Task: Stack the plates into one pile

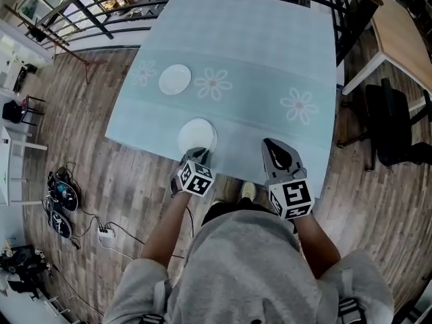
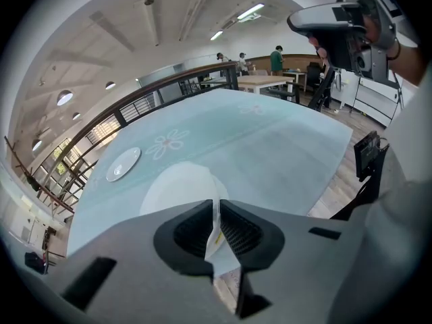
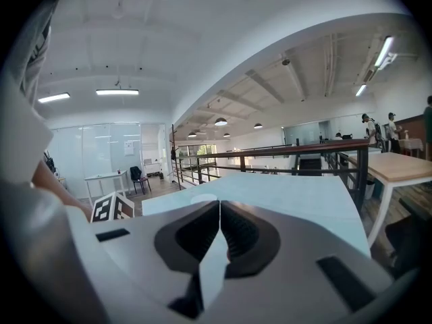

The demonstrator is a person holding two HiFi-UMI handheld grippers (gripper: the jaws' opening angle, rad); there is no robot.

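Observation:
Two white plates lie on the pale blue flowered tablecloth [image 1: 270,59]. The far plate [image 1: 175,79] [image 2: 123,163] rests flat toward the left side. The near plate [image 1: 197,135] [image 2: 177,184] sits close to the table's front edge. My left gripper [image 1: 197,154] [image 2: 216,204] points steeply down at the near plate's closest rim, and a thin white sliver of that rim shows pinched between its pads. To the right of that plate, my right gripper [image 1: 273,144] [image 3: 219,204] hovers over the cloth with its jaws shut and nothing between them.
The table's front edge [image 1: 223,171] runs just under both grippers, with wooden floor below. A black chair [image 1: 395,123] and a wooden table [image 1: 405,32] stand at the right. A dark railing [image 1: 101,19] lies beyond the table. Cables and gear [image 1: 64,201] are on the floor at the left.

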